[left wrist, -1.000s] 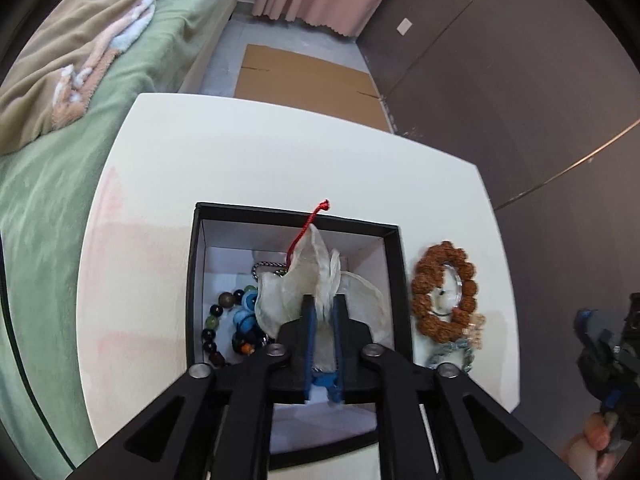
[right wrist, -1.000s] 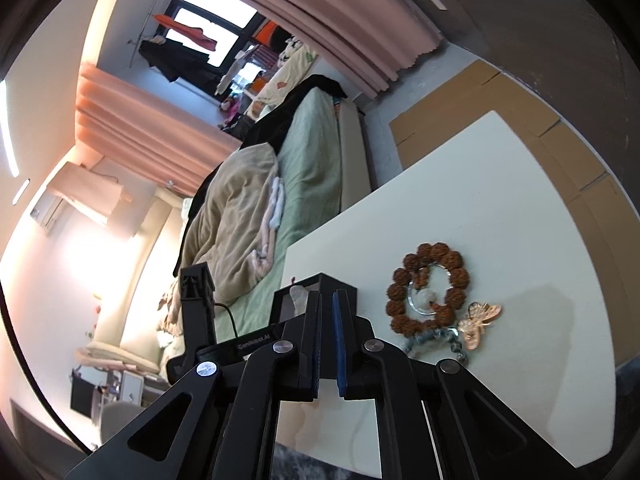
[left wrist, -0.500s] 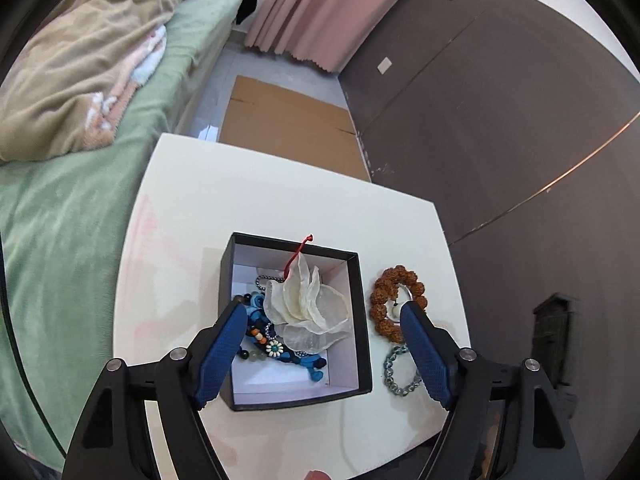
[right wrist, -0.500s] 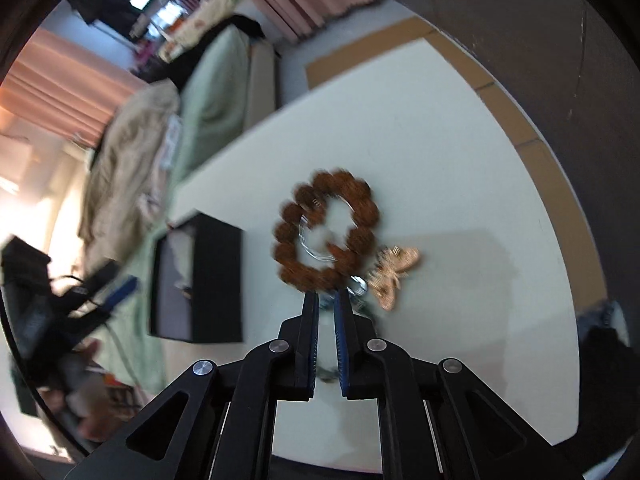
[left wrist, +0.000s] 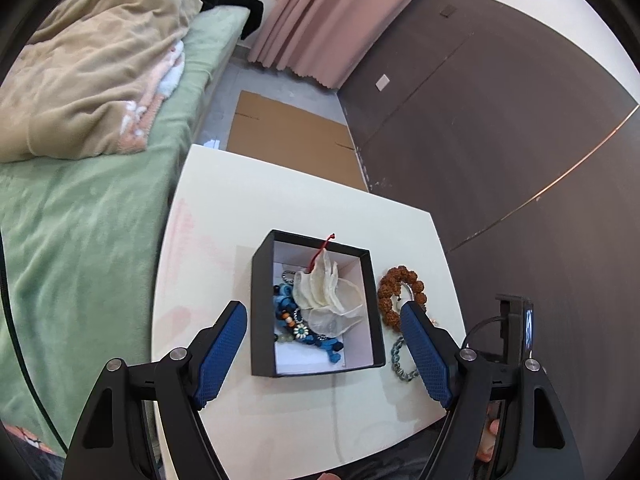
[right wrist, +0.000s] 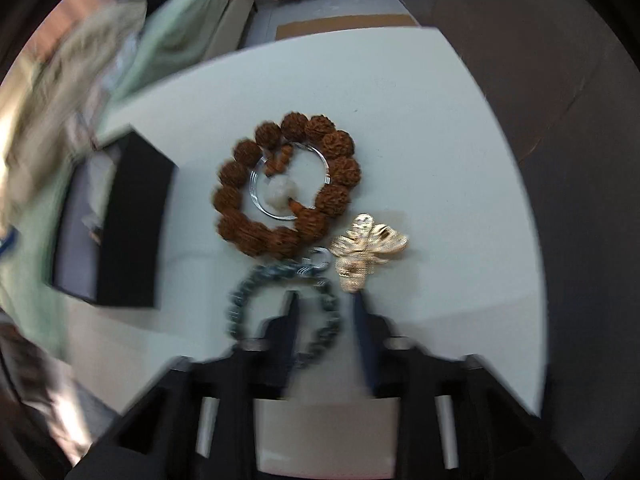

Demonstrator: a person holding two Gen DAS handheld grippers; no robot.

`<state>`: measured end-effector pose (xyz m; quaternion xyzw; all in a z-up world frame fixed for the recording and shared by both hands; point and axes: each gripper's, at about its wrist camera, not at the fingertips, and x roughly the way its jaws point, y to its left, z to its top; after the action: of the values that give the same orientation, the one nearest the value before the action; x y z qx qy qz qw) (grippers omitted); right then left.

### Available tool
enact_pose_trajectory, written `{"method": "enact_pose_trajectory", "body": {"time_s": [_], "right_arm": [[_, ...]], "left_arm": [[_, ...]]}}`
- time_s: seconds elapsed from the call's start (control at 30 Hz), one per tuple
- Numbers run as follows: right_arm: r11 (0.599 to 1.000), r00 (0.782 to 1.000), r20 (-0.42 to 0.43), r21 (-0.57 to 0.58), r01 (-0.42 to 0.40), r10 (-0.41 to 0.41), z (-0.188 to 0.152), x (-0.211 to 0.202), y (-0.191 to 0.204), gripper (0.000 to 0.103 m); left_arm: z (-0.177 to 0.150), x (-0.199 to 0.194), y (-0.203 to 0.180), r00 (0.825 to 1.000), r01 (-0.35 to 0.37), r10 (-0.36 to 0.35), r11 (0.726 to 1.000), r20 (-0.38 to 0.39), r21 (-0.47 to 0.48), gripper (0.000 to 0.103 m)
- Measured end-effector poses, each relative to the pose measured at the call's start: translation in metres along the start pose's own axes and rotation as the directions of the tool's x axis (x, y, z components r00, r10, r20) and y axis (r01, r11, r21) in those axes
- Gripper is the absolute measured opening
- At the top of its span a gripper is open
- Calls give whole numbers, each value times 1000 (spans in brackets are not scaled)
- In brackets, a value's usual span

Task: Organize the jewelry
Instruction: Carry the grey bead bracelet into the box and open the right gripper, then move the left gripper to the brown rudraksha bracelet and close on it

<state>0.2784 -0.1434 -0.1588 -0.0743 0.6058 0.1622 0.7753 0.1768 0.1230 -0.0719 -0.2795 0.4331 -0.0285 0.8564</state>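
Left tongs (left wrist: pixel 322 350) wide apart above black box (left wrist: pixel 260 304), right tongs (right wrist: pixel 324 312) parted over grey bracelet (right wrist: pixel 240 300)

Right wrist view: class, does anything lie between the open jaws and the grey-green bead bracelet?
Nothing visible does. The right gripper is right at the grey-green bead bracelet, on the bare white table.
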Motion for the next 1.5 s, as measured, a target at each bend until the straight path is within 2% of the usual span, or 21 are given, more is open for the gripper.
{"method": "enact_pose_trajectory", "body": {"time_s": [0.07,0.13,0.23,0.43,0.6,0.7,0.87,1.07,1.17,1.2,1.23,1.3,1.5], "right_arm": [[999,999,-13,16,-51,51,3,-3,-4,10],[998,998,30,32,-48,47,4,-16,-10,10],[994,992,86,40,-99,95,4,-39,-11,10],[992,973,194,-16,-128,128,11,-95,11,10],[984,952,249,-57,-170,178,25,-125,39,10],[975,941,256,-95,-201,219,34,-132,63,10],[960,936,231,-157,-233,265,43,-125,107,10],[937,921,211,-195,-290,328,51,-110,134,10],[957,935,236,-179,-227,266,60,-95,132,11],[967,945,230,-160,-197,231,64,-87,127,17],[969,950,212,-143,-199,227,66,-79,122,36],[965,945,202,-110,-240,258,66,-73,110,53],[951,920,243,-60,-303,308,55,-77,74,54]], "left_arm": [[-3,-3,2,1000,8,-8,1000,5,4,79],[-5,-6,3,1000,9,-9,1000,13,6,79],[-6,-13,7,999,11,-12,1000,38,6,79],[-7,-30,19,996,23,-22,1000,88,-10,79],[-7,-40,34,994,22,-16,998,106,-54,79],[-8,-45,40,993,11,-5,998,115,-59,79],[-8,-52,50,992,-11,19,998,128,-66,79],[-5,-59,65,987,-42,55,995,152,-87,79],[-5,-58,68,987,-38,52,995,153,-96,79],[-4,-57,69,987,-37,51,995,152,-96,79],[-4,-55,68,987,-37,50,995,150,-92,79],[-4,-52,65,988,-41,52,996,143,-81,79],[-4,-40,48,991,-47,52,998,121,-47,79]]}}
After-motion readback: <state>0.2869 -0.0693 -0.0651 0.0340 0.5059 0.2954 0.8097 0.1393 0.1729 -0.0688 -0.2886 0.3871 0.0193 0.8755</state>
